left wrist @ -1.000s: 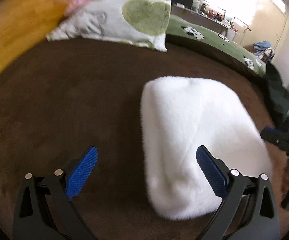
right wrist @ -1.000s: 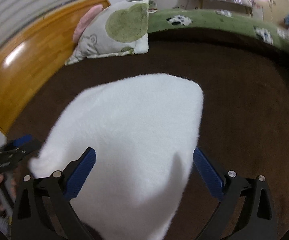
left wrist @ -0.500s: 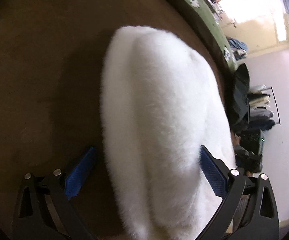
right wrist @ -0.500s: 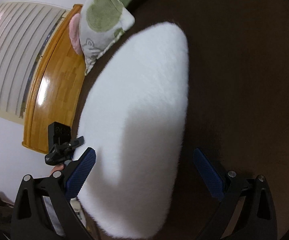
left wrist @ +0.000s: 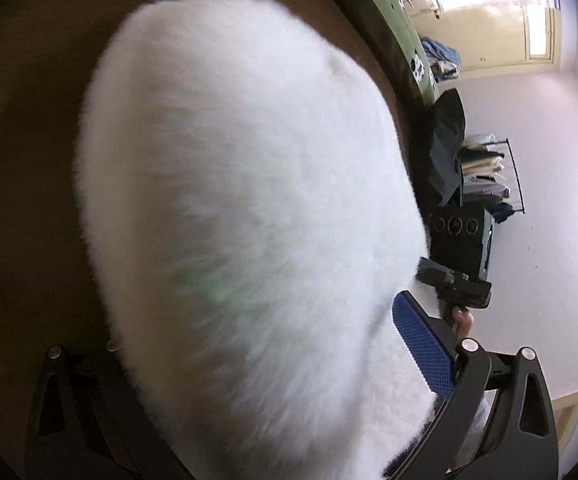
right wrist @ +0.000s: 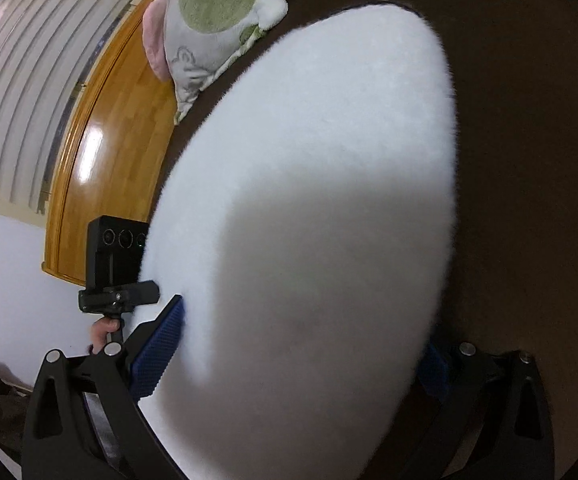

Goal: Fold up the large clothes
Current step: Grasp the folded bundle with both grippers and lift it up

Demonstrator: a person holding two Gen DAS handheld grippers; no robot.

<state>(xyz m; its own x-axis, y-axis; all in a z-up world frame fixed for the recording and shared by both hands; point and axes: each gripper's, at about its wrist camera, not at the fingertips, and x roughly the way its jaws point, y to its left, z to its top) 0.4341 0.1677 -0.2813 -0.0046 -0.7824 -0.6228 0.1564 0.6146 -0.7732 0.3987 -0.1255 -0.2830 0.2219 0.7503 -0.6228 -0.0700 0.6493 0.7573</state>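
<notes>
Fleece fills nearly everything from where I stand: a thick, white, fluffy garment (left wrist: pixel 249 208), folded into a rounded bundle, sits on the dark brown bed cover (right wrist: pixel 529 160) and bulges up between both tools.

The left gripper (left wrist: pixel 257 364) has its fingers spread wide on either side of the bundle. One blue ribbed pad (left wrist: pixel 421 344) shows at the garment's right flank, touching the pile; the other finger is buried behind the fluff, so only its black frame is visible. Nothing is pinched there as far as I can tell.

The right gripper (right wrist: pixel 301 356) stands the same way, spread wide, with one blue pad (right wrist: pixel 157 352) lying against the garment's left edge and the opposite pad just peeking out from under the fleece.

From the right wrist view, the other tool's camera block (right wrist: pixel 117 256) sits just beside the bundle, with a hand (right wrist: pixel 103 330) on its handle. Beyond it runs a glossy wooden headboard (right wrist: pixel 101 176), and a white pillow with green patches (right wrist: pixel 217 12) leans near it. In the left wrist view, a clothes rack (left wrist: pixel 489 180) stands against a pale wall, well apart from the bed.
</notes>
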